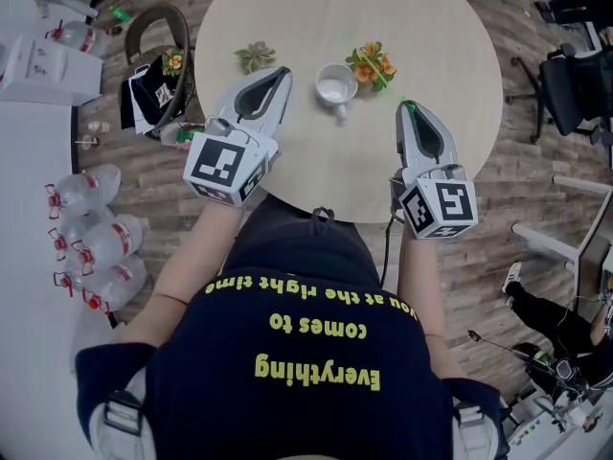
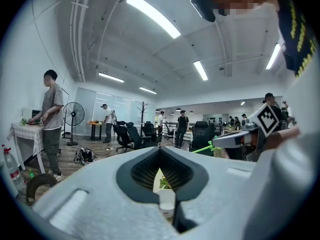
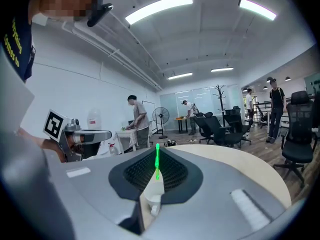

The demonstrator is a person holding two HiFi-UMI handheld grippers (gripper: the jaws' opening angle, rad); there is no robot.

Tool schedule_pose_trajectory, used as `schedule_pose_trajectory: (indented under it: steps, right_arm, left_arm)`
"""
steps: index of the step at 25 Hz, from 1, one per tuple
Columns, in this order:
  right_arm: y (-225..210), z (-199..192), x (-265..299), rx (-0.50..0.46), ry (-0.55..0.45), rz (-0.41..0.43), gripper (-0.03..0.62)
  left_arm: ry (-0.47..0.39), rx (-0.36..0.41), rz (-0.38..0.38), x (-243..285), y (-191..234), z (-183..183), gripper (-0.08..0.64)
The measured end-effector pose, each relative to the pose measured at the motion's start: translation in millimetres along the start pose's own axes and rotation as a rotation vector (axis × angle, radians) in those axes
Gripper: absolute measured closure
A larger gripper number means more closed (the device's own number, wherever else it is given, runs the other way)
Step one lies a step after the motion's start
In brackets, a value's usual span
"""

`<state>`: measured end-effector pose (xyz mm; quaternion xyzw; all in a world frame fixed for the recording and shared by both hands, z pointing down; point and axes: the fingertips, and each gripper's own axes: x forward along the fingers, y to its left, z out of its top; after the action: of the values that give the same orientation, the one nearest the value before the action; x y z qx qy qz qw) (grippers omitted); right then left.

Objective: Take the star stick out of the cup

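The fingers (image 3: 175, 173) of your right gripper (image 1: 410, 113) are clamped on the thin green star stick (image 3: 156, 160). It looks clear of the white ceramic cup (image 1: 336, 87), which sits at their 10 o'clock on the round beige desk (image 1: 441, 27). Your left gripper (image 1: 283, 73) is pressed together on nothing. Next, lay the stick down away from the cup.

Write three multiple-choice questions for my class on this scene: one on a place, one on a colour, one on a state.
1. Where is the white ceramic cup?
A. On the round beige table, between the left tongs and right tongs
B. On the floor
C. On a chair

2. What colour is the thin straight stick in the right tongs?
A. Red
B. Green
C. Blue

3. The left tongs are:
A. Wide open
B. Shut on the cup
C. Shut, empty

Answers: A, seen in the head view; B, the right gripper view shows it clamped; C, the left gripper view shows them together with nothing gripped.
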<state>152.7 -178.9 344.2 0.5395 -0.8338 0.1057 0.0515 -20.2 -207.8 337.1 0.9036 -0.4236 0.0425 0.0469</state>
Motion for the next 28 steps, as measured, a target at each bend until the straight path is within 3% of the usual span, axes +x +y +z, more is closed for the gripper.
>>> schedule_pose_trajectory:
  steps: [17, 28]
  right_arm:
    - [8, 68, -25, -0.100, -0.203, -0.076, 0.563]
    - [11, 74, -29, -0.108, -0.256, -0.073, 0.563]
  left_arm:
    - [-0.049, 0.010, 0.023, -9, 4, 24, 0.558]
    - [-0.059, 0.007, 0.036, -14, 4, 27, 0.557]
